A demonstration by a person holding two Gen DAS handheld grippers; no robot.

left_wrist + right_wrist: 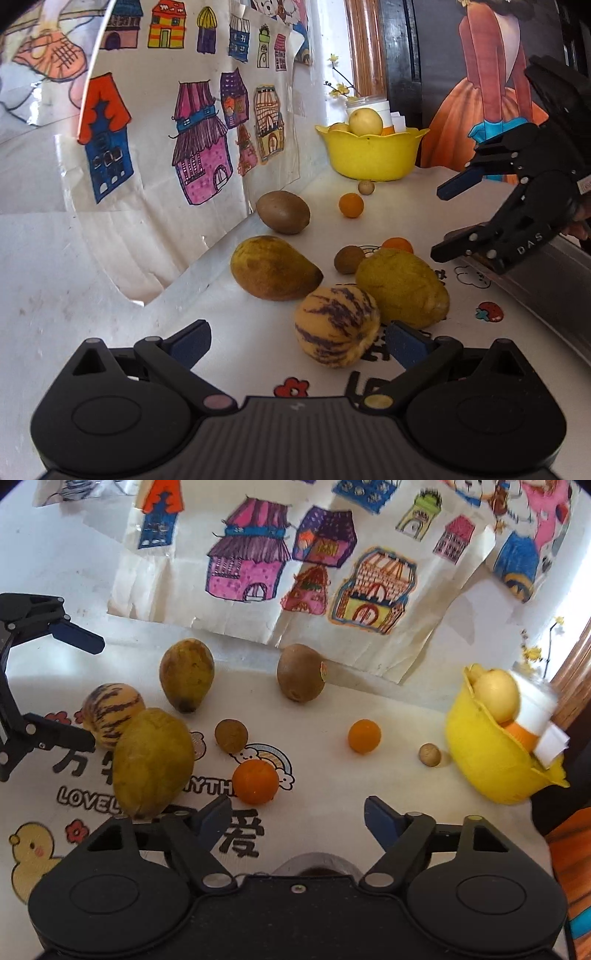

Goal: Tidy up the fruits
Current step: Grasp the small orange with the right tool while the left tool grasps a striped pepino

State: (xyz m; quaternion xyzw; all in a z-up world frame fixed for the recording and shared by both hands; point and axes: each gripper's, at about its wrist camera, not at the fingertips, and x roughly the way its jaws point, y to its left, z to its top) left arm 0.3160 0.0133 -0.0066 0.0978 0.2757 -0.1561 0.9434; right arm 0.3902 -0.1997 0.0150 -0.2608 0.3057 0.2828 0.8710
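My left gripper (299, 345) hangs low over the white tabletop (258, 306) with its jaws wide apart and nothing pressed between the pads. The striped pepino melon (337, 326) lies just ahead of it, nearer my right-hand finger than the other, close to that blue pad; whether it touches I cannot tell. Directly behind the melon sits a large yellow-green mango (404, 286), the two fruits touching or nearly so. A second mango (273, 267), browner and blotched, lies to the left of them, by the wall. Farther off along the wall is a kiwi (283, 212).

My right gripper (297, 821) also stands apart, less than fully, and holds nothing. Bare printed tablecloth (325, 775) lies between its fingers. The nearest fruit is a small orange (255, 781), just beyond my left fingertip and slightly outside the gap. The big mango leans in close at the left of that finger. A brown round fruit (231, 735) sits behind the orange, a second small orange (364, 735) farther out ahead of the gap, and a small tan ball-like fruit (429, 754) near the foot of the yellow bowl (480, 760). The bowl is off to the right, well clear of both grippers, and already holds a pale round fruit (495, 696) and something orange beneath it.
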